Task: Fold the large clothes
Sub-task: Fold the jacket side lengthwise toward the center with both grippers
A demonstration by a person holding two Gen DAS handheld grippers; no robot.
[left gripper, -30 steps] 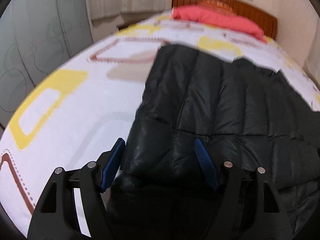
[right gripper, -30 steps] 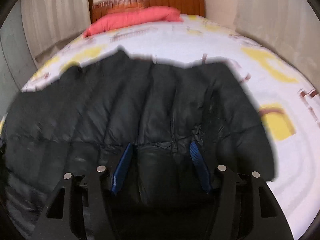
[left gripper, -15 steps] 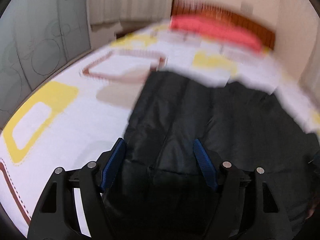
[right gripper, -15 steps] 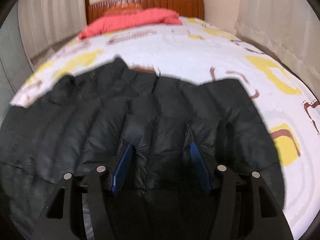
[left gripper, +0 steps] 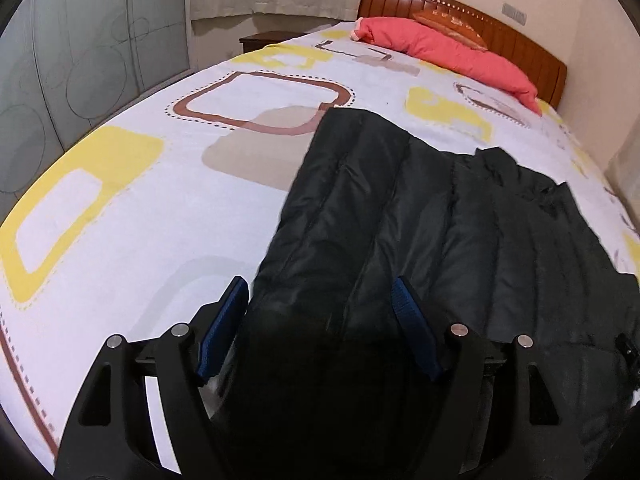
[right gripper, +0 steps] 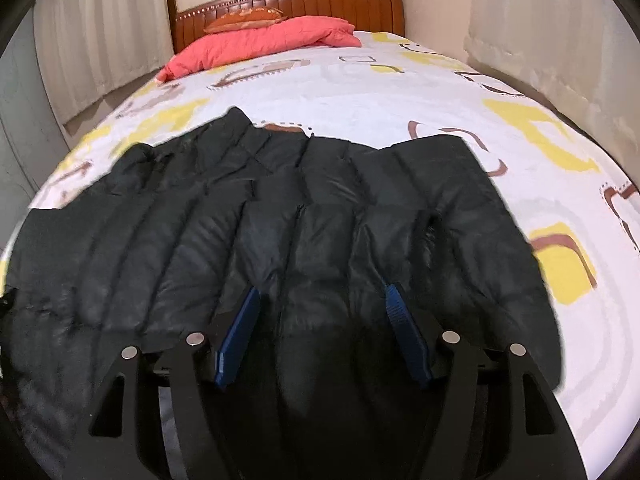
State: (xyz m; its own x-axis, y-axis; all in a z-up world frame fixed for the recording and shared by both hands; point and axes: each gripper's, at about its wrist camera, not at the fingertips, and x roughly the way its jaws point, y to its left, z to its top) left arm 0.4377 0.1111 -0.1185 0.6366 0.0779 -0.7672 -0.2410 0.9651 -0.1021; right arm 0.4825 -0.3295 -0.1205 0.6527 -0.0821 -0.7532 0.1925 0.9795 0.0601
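Note:
A large black quilted down jacket (left gripper: 420, 216) lies spread flat on the bed, its near edge running under both grippers; it also shows in the right wrist view (right gripper: 304, 216). My left gripper (left gripper: 320, 296) is open, its blue-padded fingers (left gripper: 412, 320) straddling the jacket's near left edge. My right gripper (right gripper: 322, 300) is open over the jacket's near right part, blue pads (right gripper: 404, 328) wide apart. Jacket fabric lies between both pairs of fingers, and neither pair is closed on it.
The bed (left gripper: 132, 184) has a white sheet with yellow and brown squares. A pink pillow (left gripper: 448, 56) and an orange cushion (right gripper: 244, 18) lie by the wooden headboard (right gripper: 344, 8). A wardrobe (left gripper: 80, 60) stands left, curtains (right gripper: 540, 40) right.
Both grippers stayed open at the jacket's near edge. The jacket's near part, raised and bunched a second ago, has dropped and now lies flatter and further spread over the bed.

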